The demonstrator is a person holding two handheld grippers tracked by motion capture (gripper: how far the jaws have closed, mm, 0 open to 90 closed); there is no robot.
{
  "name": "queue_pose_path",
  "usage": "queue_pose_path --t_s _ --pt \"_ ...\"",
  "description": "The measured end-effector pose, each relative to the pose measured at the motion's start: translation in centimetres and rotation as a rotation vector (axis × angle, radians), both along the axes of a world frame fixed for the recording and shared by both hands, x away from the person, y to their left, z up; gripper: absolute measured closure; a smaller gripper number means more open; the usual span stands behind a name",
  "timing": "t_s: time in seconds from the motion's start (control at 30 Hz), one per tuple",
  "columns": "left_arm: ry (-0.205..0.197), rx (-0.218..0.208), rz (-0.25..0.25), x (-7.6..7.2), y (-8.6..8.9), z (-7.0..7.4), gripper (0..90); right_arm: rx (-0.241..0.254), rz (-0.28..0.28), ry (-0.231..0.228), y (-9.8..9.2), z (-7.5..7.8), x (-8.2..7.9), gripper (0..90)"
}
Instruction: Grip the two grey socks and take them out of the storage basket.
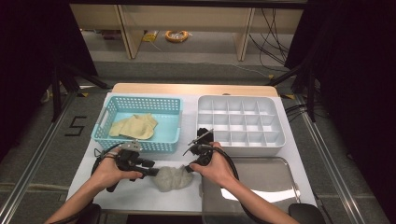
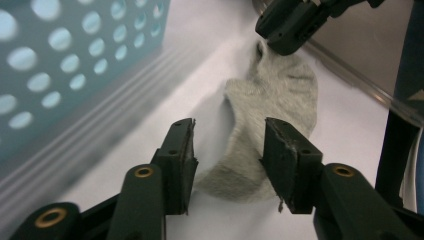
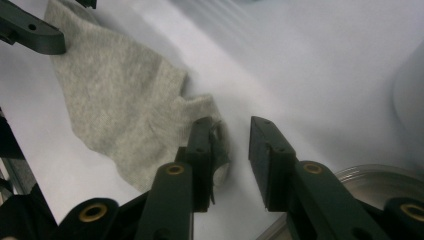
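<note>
On the left a teal basket (image 1: 140, 122) holds a yellow cloth (image 1: 134, 126). In front of it, on the white table (image 1: 140, 196), lies a grey sock (image 1: 173, 177), between the two grippers. The left gripper (image 2: 227, 160) has its jaws apart, straddling the sock's near end without pressing it. The right gripper (image 3: 231, 160) is also parted, one jaw resting at the sock's edge, nothing clamped. Farther right sit the compartment tray (image 1: 240, 122) and a metal tray (image 1: 261, 179). Risk: closing now, the right jaws could catch only a thin fold or miss, and the sock would slip free on lifting
</note>
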State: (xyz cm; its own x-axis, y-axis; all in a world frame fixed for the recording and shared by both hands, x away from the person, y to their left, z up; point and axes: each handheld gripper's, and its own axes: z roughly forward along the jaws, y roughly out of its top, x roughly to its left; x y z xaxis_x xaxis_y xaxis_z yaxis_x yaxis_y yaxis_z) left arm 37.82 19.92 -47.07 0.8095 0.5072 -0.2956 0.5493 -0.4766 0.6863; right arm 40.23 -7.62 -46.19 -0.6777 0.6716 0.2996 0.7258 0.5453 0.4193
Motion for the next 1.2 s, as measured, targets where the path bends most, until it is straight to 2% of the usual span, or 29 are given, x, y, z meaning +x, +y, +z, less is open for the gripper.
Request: queue_pose_path --t_s 0.03,0.1,0.13,0.2,0.3,0.33,0.4,0.47,0.5,0.57,0.7,0.73,0.77,0.9,0.93,1.0,1.1,1.2 --pt "0.004 0.0 -0.002 0.0 -0.1 0.0 57.5 -0.016 0.012 0.002 0.0 -0.1 0.0 74.7" --pt "0.013 0.0 -0.006 -0.1 -0.1 -0.1 59.9 -0.009 0.009 0.011 0.1 -0.2 -0.1 76.9" --pt "0.014 0.019 -0.012 0.0 -0.2 -0.3 61.3 -0.014 0.033 0.022 0.2 -0.5 -0.2 83.1" --pt "0.019 0.023 -0.016 0.0 -0.3 -0.3 63.1 -0.001 0.047 0.02 0.2 -0.6 -0.3 87.3" --pt "0.018 0.02 -0.02 0.0 -0.4 -0.4 63.5 0.0 0.056 0.019 0.2 -0.4 -0.4 88.8" --pt "0.019 0.016 -0.021 0.0 -0.4 -0.4 63.2 0.0 0.036 0.031 0.2 -0.2 -0.5 89.0" --pt "0.017 0.015 -0.025 0.0 -0.3 -0.3 62.0 0.015 0.039 0.016 -0.1 0.2 -0.6 89.1" --pt "0.007 0.013 -0.041 0.1 -0.3 -0.2 58.4 0.017 0.02 0.01 -0.6 0.8 -0.8 89.2" --pt "0.007 0.004 -0.048 0.1 -0.3 -0.2 56.5 0.013 0.027 0.001 -1.1 1.0 -0.8 89.1" --pt "0.007 -0.013 -0.047 0.2 -0.6 -0.2 55.6 0.02 -0.007 0.014 -1.8 1.6 -1.1 89.2" --pt "-0.006 -0.007 -0.056 0.6 -1.3 -0.2 51.7 -0.006 -0.057 0.01 -3.3 1.8 -1.3 89.2" --pt "-0.003 -0.01 -0.051 0.7 -1.4 -0.1 51.2 -0.002 -0.052 0.001 -3.7 1.7 -1.3 89.1" --pt "-0.002 -0.011 -0.048 0.8 -1.6 -0.1 51.2 0.006 -0.062 0.011 -4.0 1.8 -1.4 89.2" --pt "0.004 0.018 -0.042 1.3 -2.0 -0.5 52.3 0.007 -0.074 -0.003 -4.9 1.8 -1.4 89.1" --pt "0.022 0.024 -0.043 1.4 -2.2 -0.6 53.0 -0.002 -0.08 -0.01 -5.0 1.8 -1.4 89.1" --pt "0.019 0.041 -0.038 1.5 -2.4 -0.8 53.9 -0.011 -0.078 -0.016 -5.0 1.8 -1.4 89.1" --pt "0.003 0.084 -0.032 1.5 -3.1 -1.1 57.4 0.005 -0.093 0.007 -4.8 2.0 -1.6 89.0" --pt "-0.007 0.104 -0.037 1.4 -3.8 -1.2 63.2 0.009 -0.092 -0.005 -4.7 1.9 -1.6 88.9"
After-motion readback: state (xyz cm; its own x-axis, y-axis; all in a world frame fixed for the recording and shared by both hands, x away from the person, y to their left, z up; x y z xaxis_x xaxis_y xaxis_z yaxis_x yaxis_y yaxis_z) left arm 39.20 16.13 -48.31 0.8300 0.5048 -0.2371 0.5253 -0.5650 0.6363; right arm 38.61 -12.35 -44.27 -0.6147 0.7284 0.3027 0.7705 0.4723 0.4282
